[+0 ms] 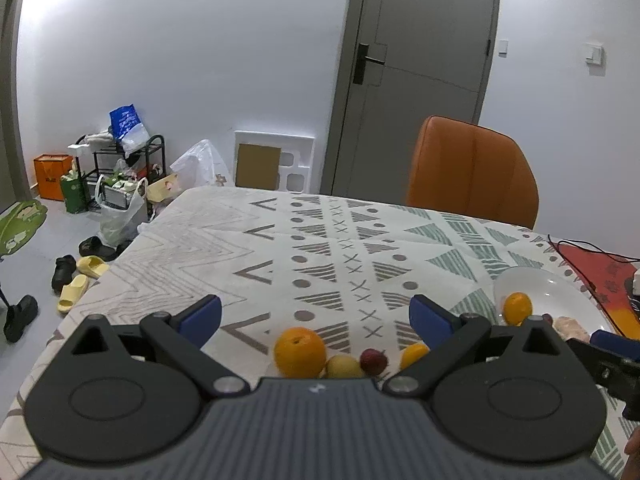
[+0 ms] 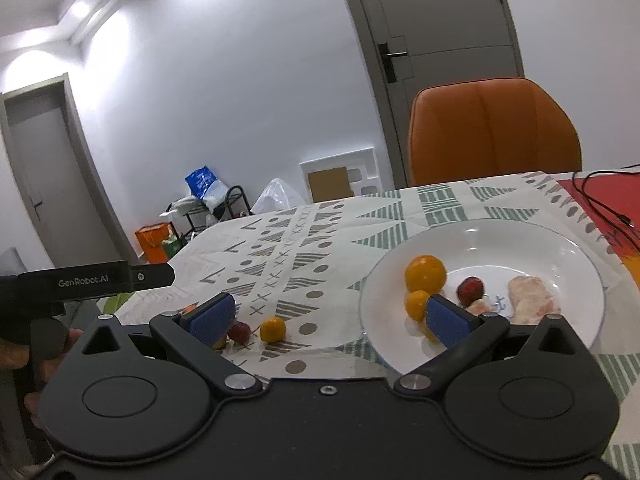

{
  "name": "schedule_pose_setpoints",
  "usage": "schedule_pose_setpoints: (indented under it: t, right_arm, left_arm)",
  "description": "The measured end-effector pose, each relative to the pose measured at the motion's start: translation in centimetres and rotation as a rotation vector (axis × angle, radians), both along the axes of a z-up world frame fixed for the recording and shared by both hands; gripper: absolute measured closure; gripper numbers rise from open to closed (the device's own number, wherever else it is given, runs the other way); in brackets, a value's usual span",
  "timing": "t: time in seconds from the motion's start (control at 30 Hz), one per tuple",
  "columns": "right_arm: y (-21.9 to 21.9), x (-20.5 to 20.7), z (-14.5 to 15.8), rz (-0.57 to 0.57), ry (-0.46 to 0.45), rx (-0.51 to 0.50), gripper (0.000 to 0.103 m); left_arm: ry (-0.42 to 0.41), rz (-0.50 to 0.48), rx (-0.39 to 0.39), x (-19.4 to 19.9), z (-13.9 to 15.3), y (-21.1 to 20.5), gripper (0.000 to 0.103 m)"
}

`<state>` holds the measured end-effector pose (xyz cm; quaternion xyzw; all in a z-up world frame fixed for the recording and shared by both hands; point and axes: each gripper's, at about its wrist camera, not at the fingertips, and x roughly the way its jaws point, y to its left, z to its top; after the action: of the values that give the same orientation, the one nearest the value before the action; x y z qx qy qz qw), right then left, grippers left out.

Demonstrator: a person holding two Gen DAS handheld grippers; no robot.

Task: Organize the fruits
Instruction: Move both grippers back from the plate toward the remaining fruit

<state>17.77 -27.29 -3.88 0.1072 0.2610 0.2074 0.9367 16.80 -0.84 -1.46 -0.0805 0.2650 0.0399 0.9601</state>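
So the whole thing sits on a table [image 1: 168, 240] with a zigzag-and-triangle patterned cloth, and there's an orange chair [image 1: 472, 168] pushed in at the far side. Toward the right is a white plate [image 2: 540, 248] that already has some stuff in it: an orange [image 2: 425, 274], a smaller orange fruit [image 2: 416, 304] touching it just in front, a dark red fruit [image 2: 470, 290] and a couple of pale pinkish pieces [image 2: 532, 300] I can't really identify.

The left gripper [image 1: 316, 316] is spread wide with nothing in it, hovering above the cloth. Right below and between its fingers there's a row of loose fruit: a big orange [image 1: 300, 352], a yellowish fruit [image 1: 344, 366] touching it, a small red fruit [image 1: 374, 360], and a small orange fruit [image 1: 414, 354] tucked by the right finger.

The right gripper [image 2: 334, 318] is also wide open and empty. Its right blue pad [image 2: 448, 320] sits over the near edge of the plate, right in front of the smaller orange fruit, while the left pad [image 2: 212, 318] is over the cloth near the loose red and small orange fruits.
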Motion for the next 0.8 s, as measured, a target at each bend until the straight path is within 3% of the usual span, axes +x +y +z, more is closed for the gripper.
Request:
schedule_pose_setpoints:
  t: [0.3,0.47,0.67,0.8]
  right_arm:
    - [2.1,0.8,-0.3,0.044,0.007,-0.010,0.001]
    - [3.6,1.6,-0.9,0.081,0.039,-0.031,0.019]
    - [5.0,2.1,-1.4,0.107,0.058,-0.047,0.026]
    - [5.5,2.5,-1.6,0.114,0.065,-0.055,0.026]
  left_arm:
    - [0.014,0.027,-0.026,0.3,-1.5,1.5,0.007]
    - [0.036,0.026,-0.042,0.8,-2.6,1.9,0.016]
    - [0.066,0.023,-0.066,1.9,-4.0,2.3,0.029]
    - [0.090,0.024,-0.077,2.7,-4.9,2.3,0.031]
